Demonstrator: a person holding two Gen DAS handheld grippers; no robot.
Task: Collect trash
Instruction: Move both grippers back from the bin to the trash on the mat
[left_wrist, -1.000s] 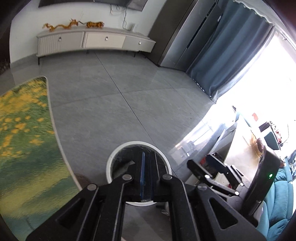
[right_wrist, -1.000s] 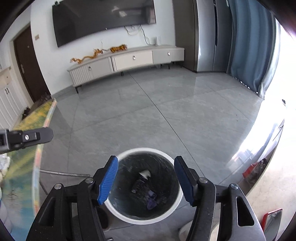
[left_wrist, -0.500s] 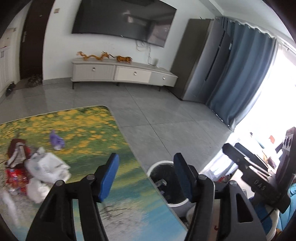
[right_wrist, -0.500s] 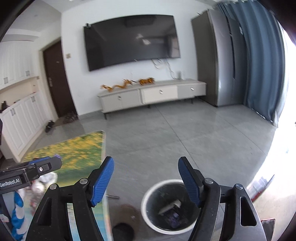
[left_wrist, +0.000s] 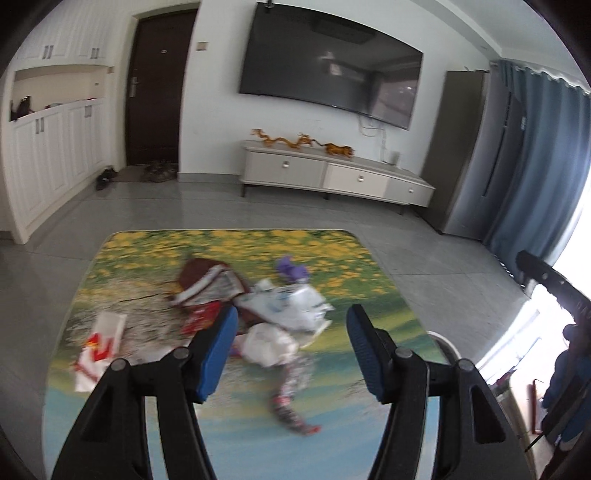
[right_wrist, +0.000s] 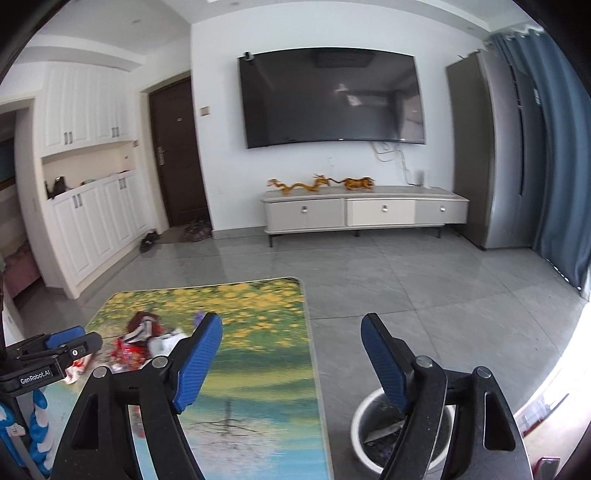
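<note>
A heap of trash lies on the flower-print table (left_wrist: 221, 424): a white crumpled plastic bag (left_wrist: 288, 306), a brown and white wrapper (left_wrist: 207, 280), a purple scrap (left_wrist: 291, 271), a red and white packet (left_wrist: 99, 347) and a patterned wrapper (left_wrist: 291, 398). My left gripper (left_wrist: 291, 350) is open and empty just above the heap's near side. My right gripper (right_wrist: 291, 358) is open and empty, above the table's right edge. The white trash bin (right_wrist: 360, 428) with a black liner stands on the floor under its right finger. The heap (right_wrist: 144, 336) shows at the left in the right wrist view.
A TV cabinet (right_wrist: 365, 214) with gold dragon figures stands against the far wall under a wall TV (right_wrist: 332, 99). Grey tile floor (right_wrist: 424, 288) lies beyond the table. Blue curtains (right_wrist: 561, 166) hang on the right. The bin's rim (left_wrist: 445, 343) shows right of the table.
My left gripper went from shut over the bin to open, then swung left over the trash heap on the table. My right gripper lifted away from the bin and turned toward the table.
</note>
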